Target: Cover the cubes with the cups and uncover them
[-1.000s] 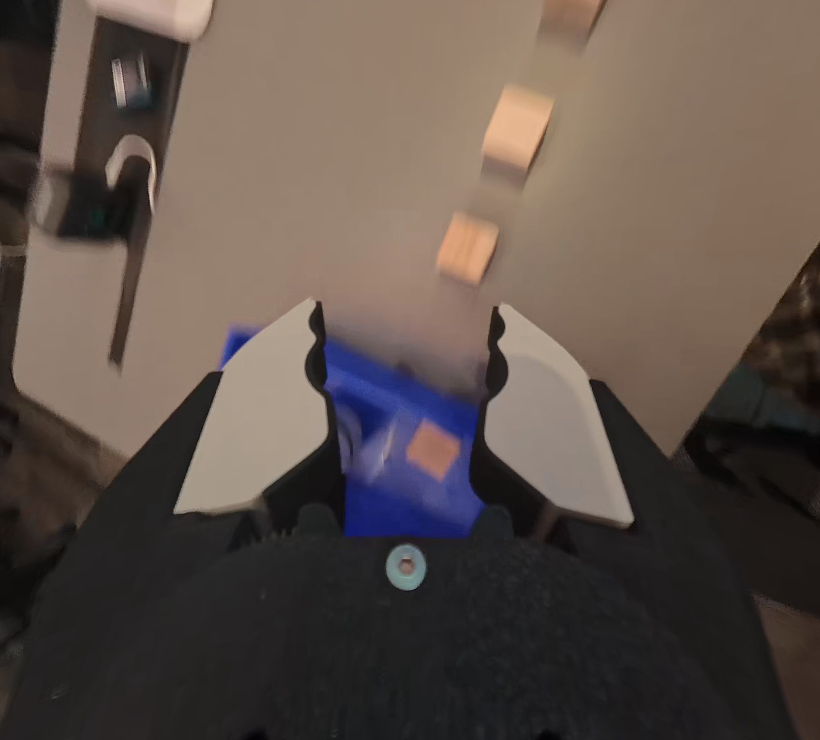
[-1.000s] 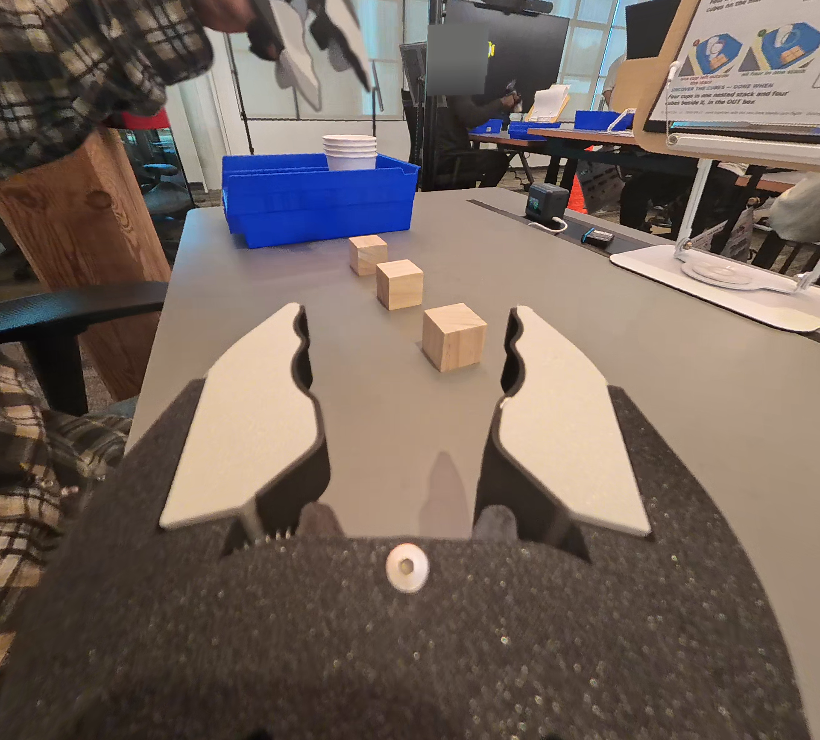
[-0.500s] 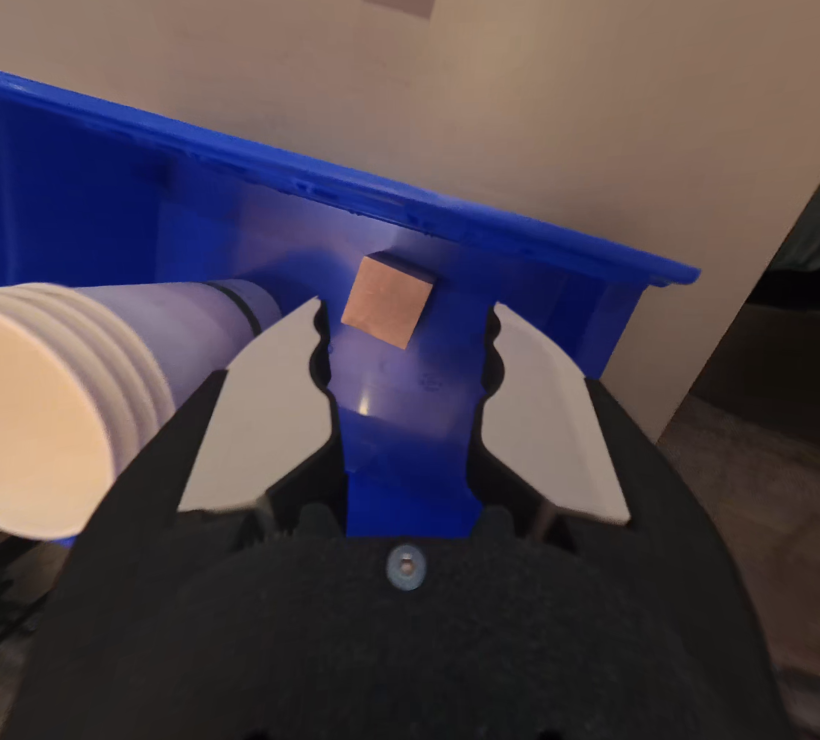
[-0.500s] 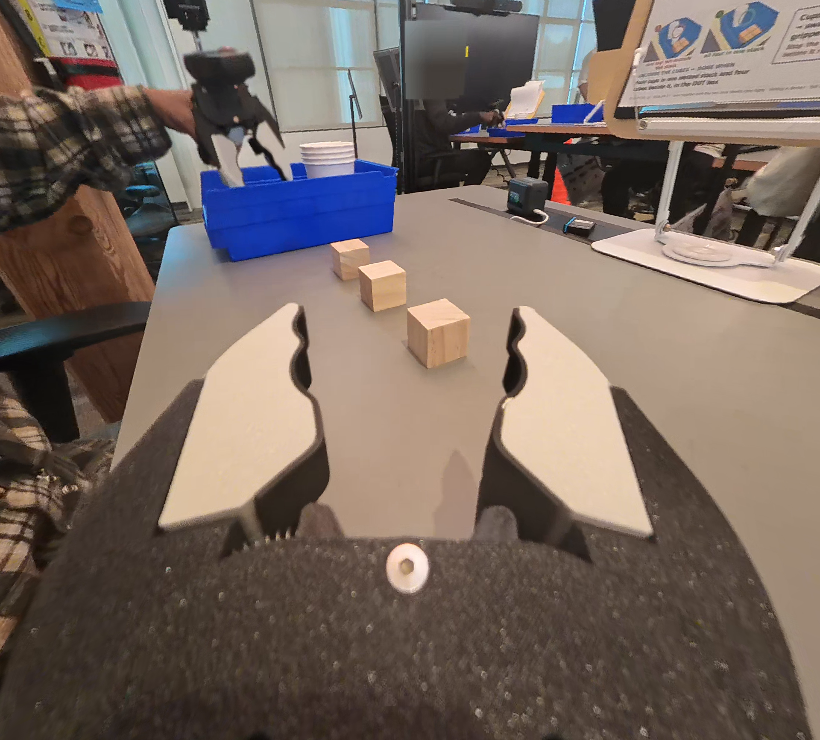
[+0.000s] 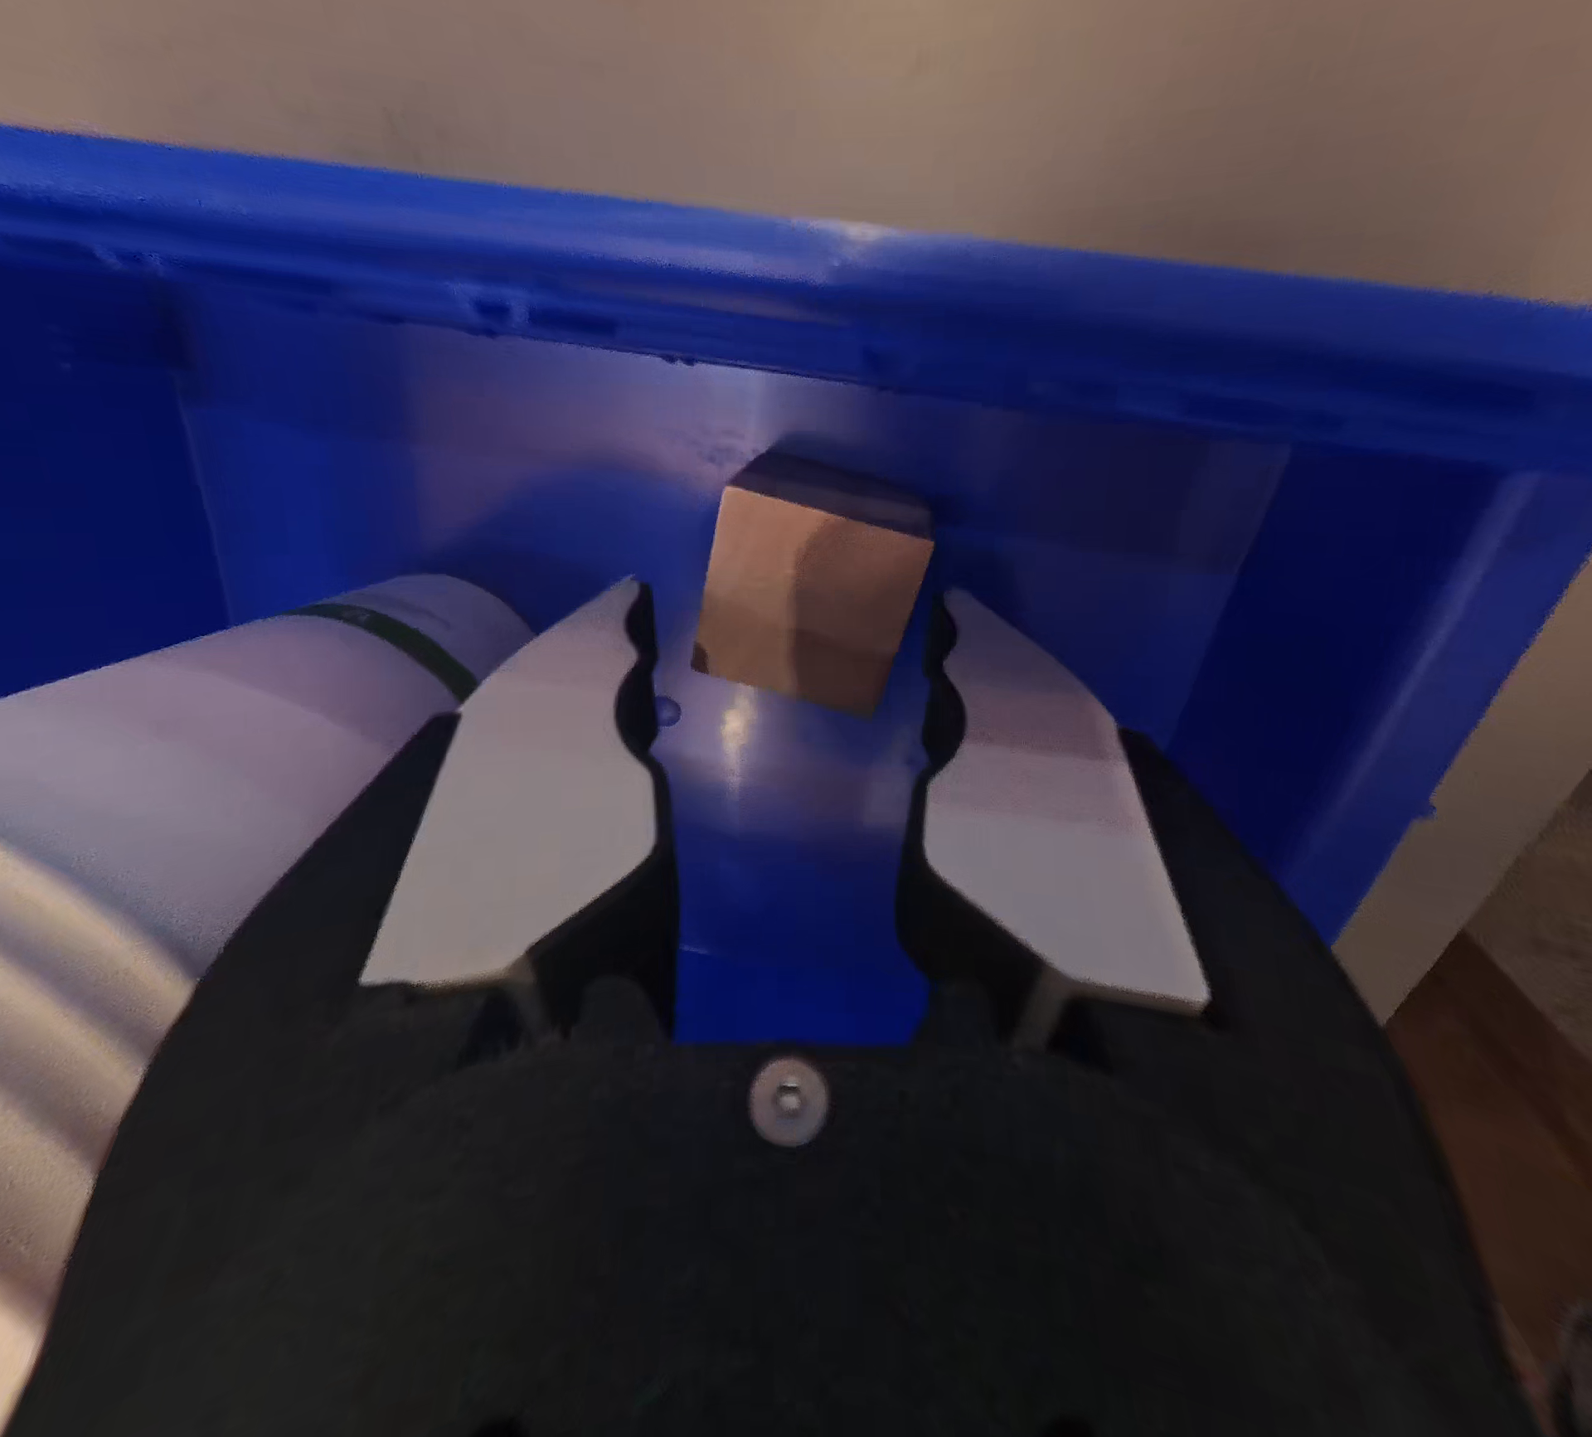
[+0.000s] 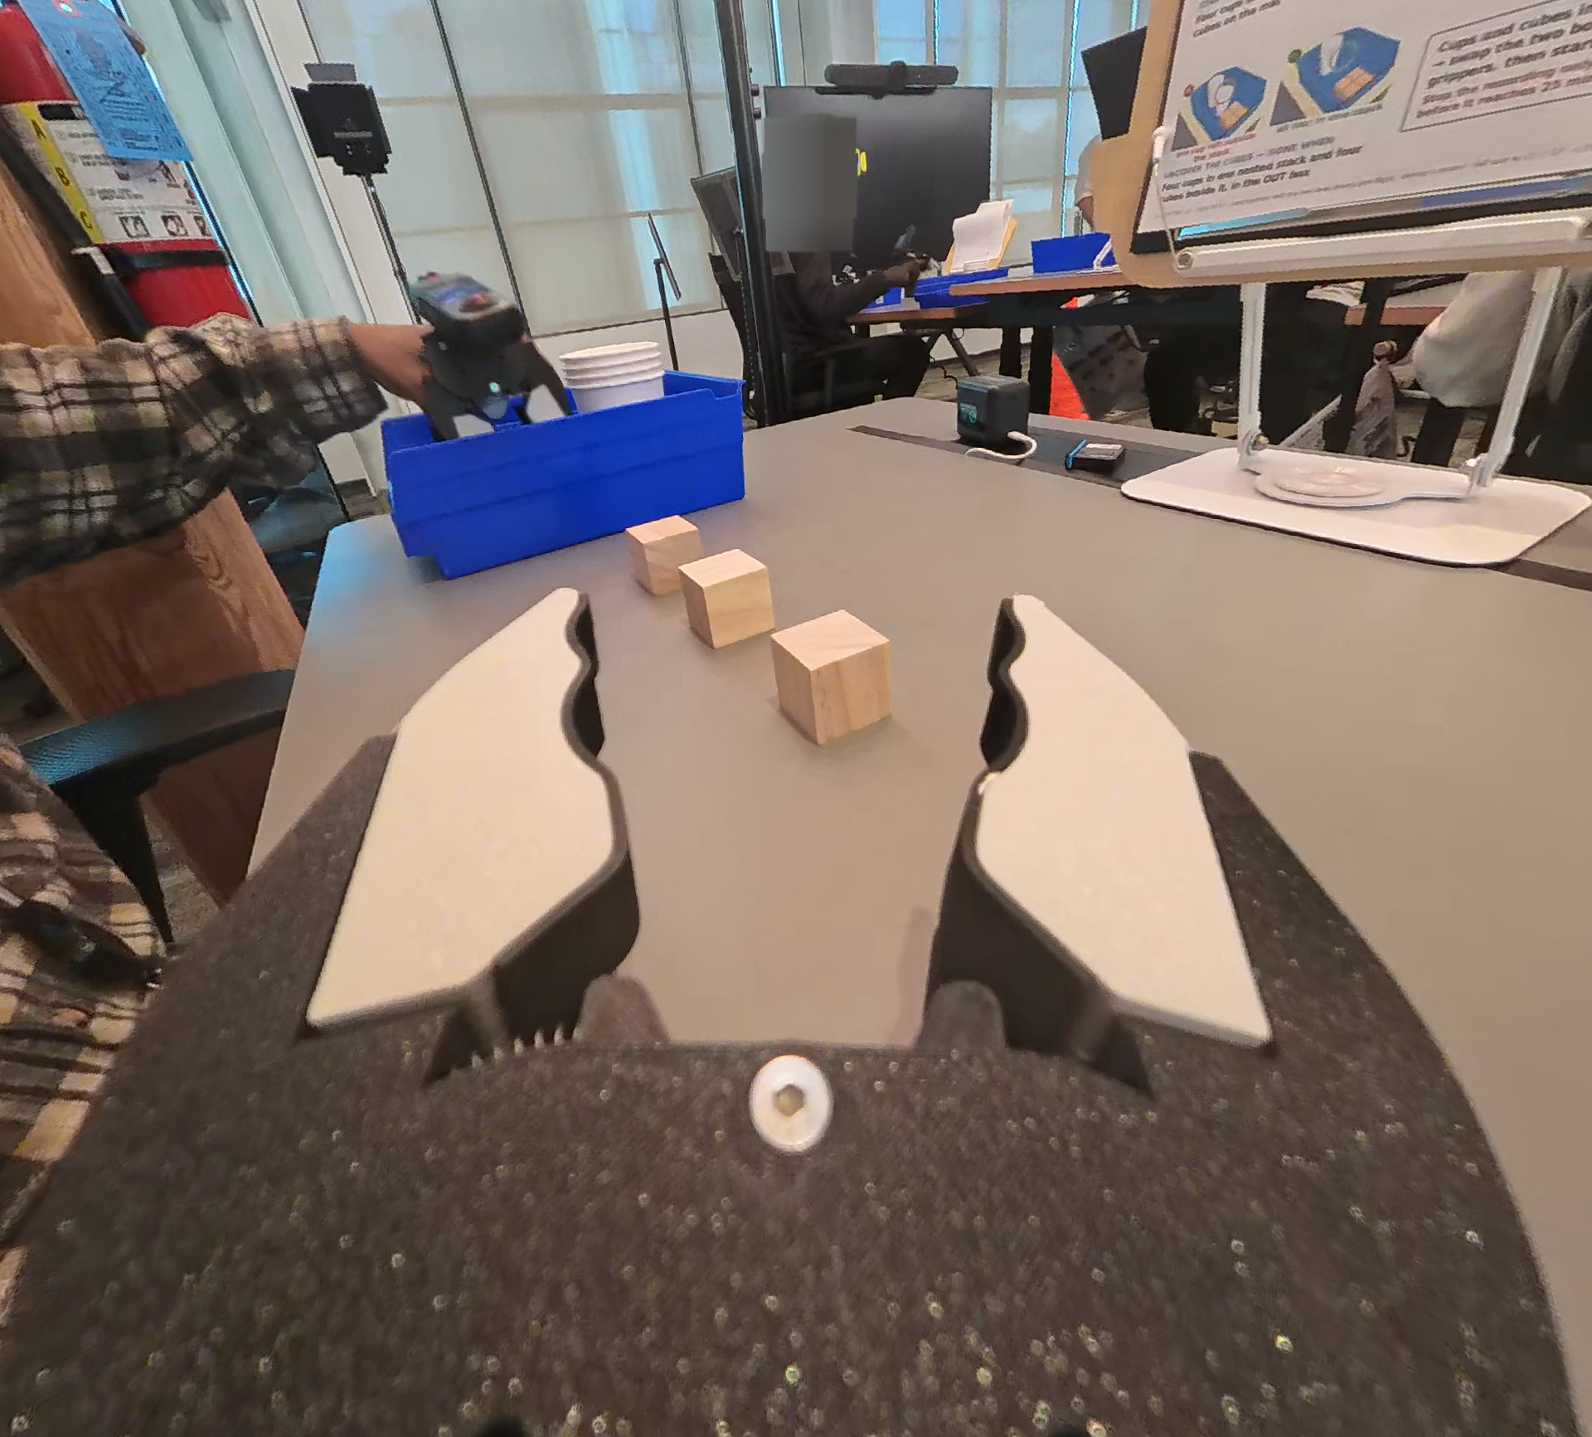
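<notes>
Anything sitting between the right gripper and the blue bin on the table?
Yes: in the right wrist view, three wooden cubes stand in a row on the grey table between the open right gripper and the blue bin.

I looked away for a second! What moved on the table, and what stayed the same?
The left claw swung down from high above the table into the blue bin, beside the stack of white cups. Its open jaws now line up on the cube in the bin, not gripping it yet. The right claw stayed open and empty, and the three cubes on the table kept their row.
</notes>
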